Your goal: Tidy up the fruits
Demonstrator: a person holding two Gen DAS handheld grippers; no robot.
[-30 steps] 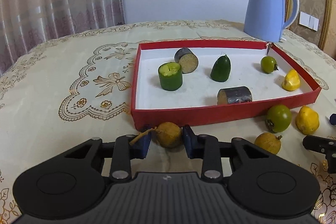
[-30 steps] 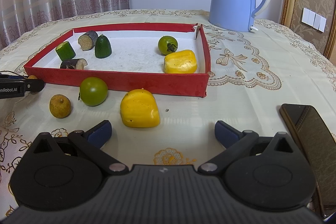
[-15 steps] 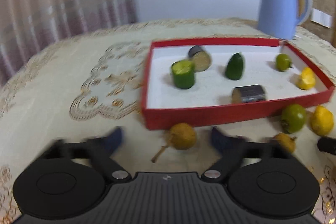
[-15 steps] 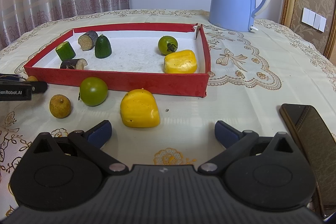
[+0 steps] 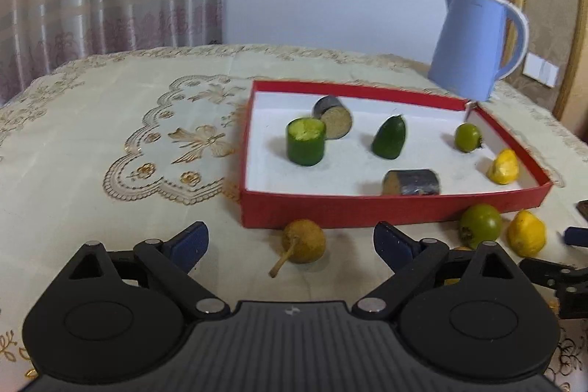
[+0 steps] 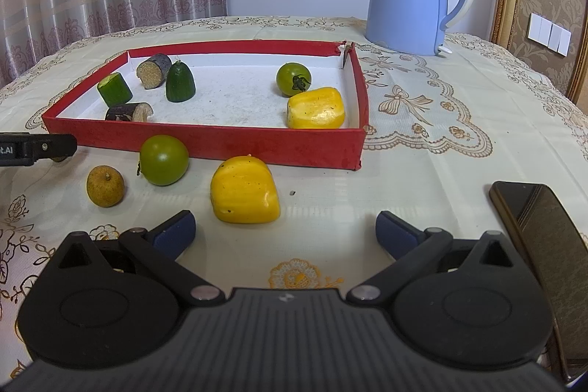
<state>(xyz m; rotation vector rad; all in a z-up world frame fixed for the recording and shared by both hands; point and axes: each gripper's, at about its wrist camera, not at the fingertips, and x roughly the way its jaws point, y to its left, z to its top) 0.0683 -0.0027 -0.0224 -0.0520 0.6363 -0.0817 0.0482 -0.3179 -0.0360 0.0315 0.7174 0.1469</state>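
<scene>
Left tool (image 5: 290,237) tilts downward, jaws spread around brown fruit (image 5: 304,241).

Both tools share one build: a ribbed black housing along the bottom edge, two round black discs, silver pivot screws and angled black arms ending in dark blue pads on left tool (image 5: 290,239) and right tool (image 6: 284,230).
</scene>
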